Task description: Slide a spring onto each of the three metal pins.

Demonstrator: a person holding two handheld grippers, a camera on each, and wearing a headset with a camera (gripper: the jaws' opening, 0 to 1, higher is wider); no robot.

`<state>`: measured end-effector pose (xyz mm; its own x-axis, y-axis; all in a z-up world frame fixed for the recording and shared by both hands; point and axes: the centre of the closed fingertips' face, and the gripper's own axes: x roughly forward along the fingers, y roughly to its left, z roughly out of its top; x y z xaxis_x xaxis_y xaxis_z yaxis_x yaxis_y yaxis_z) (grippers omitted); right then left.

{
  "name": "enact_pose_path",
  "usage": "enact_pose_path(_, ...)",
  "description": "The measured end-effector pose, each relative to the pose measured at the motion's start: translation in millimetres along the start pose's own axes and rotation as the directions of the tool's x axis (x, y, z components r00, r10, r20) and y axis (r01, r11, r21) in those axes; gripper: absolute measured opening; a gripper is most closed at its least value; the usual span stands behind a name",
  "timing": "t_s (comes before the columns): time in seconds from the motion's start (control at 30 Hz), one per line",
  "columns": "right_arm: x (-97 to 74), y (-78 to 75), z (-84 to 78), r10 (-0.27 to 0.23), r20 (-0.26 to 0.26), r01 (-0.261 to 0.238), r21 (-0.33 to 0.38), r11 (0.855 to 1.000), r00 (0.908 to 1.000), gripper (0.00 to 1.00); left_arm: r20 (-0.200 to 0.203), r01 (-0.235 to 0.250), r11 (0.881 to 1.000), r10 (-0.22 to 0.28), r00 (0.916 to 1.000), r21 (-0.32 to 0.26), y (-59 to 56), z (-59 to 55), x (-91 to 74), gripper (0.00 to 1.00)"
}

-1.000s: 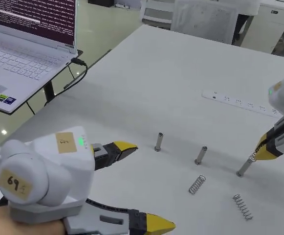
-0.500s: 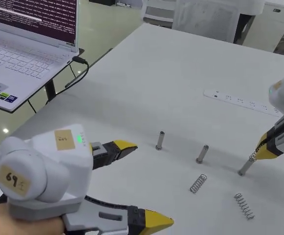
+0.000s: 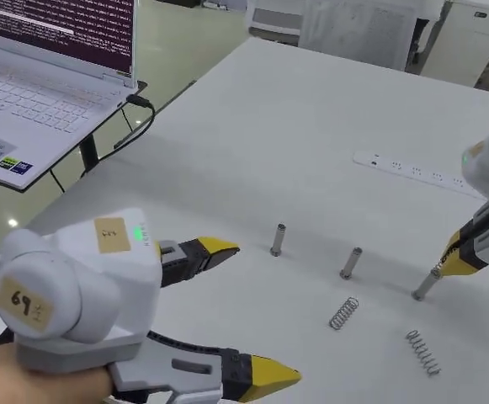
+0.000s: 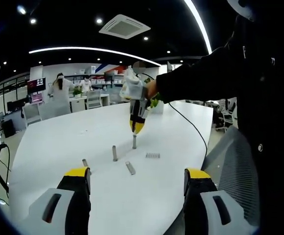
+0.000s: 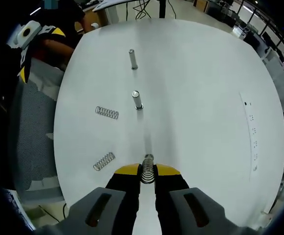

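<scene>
Grey metal pins (image 3: 278, 239), matt table (image 3: 311, 126)

Open laptop (image 3: 50, 76) beside white table (image 3: 294, 143) bearing a power strip (image 3: 417, 174)

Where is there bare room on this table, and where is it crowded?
Bare: the wide stretch of table between the edge by the laptop and the power strip. Crowded: near right, where three pins, two loose springs and the right gripper holding a spring cluster.
</scene>
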<state>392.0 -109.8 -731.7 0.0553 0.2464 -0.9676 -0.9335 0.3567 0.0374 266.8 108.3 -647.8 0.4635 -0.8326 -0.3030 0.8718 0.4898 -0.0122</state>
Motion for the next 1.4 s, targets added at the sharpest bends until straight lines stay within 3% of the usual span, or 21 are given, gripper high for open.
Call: enact_pose_path(1.4, 40.5, 2.6, -8.3, -0.010, -0.011, 0.010, 0.034, 0.999, 0.9999, 0.09, 0.012, -0.009, 1.000, 0.009, 0.9999, -0.002, 5.8, 2.9, -3.9, 0.74)
